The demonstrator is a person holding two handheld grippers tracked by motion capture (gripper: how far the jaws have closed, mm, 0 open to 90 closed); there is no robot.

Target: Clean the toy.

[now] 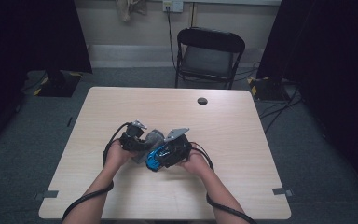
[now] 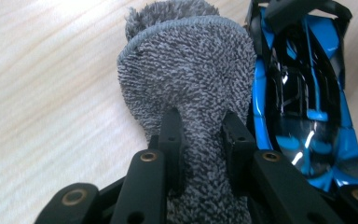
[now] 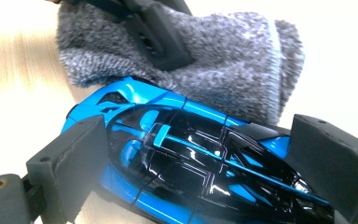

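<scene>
**Wiping a blue toy car with a grey cloth**

Seen from the high view, the left gripper [image 1: 137, 138] and right gripper [image 1: 173, 149] are held together near the table's [image 1: 242, 140] middle.

By the left gripper view, the grey cloth [image 2: 191, 79] is pinched tightly between closed jaws, touching the blue toy car [image 2: 303, 93].

By the right gripper view, the car is clamped at both ends, below the cloth.
</scene>
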